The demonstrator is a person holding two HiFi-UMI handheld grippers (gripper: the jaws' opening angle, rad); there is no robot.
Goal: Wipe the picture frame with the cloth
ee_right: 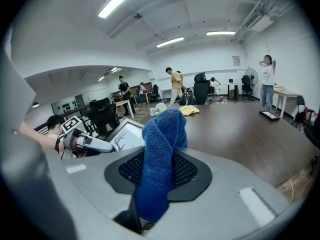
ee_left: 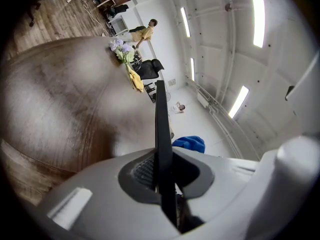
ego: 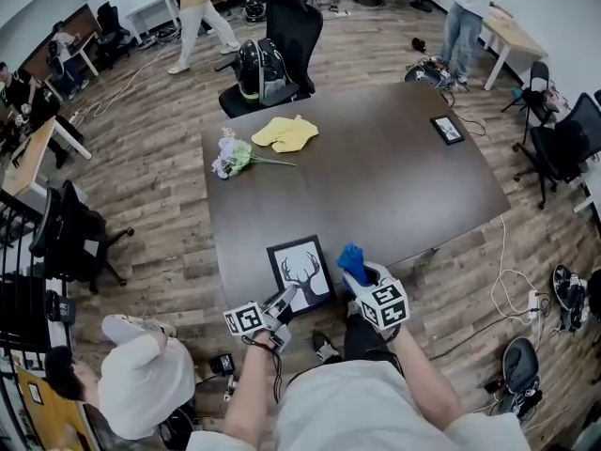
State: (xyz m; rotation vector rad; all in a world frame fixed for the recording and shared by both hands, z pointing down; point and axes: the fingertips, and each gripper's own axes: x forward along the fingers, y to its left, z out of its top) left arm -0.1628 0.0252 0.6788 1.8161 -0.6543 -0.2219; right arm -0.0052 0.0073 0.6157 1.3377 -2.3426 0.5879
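L gripper (ego: 285, 301) clamped on picture frame (ego: 301, 271) near corner; frame prob stiff, light, fragile. R gripper (ego: 364, 278) pinches soft cloth (ego: 351, 259), just right of frame.

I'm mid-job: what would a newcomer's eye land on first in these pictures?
The bright blue cloth pinched in the right gripper, at the near edge of the table, stands out first. Right beside it, the left gripper clamps the edge of the black frame with its antler print. Farther back on the table lie a yellow cloth and flowers.
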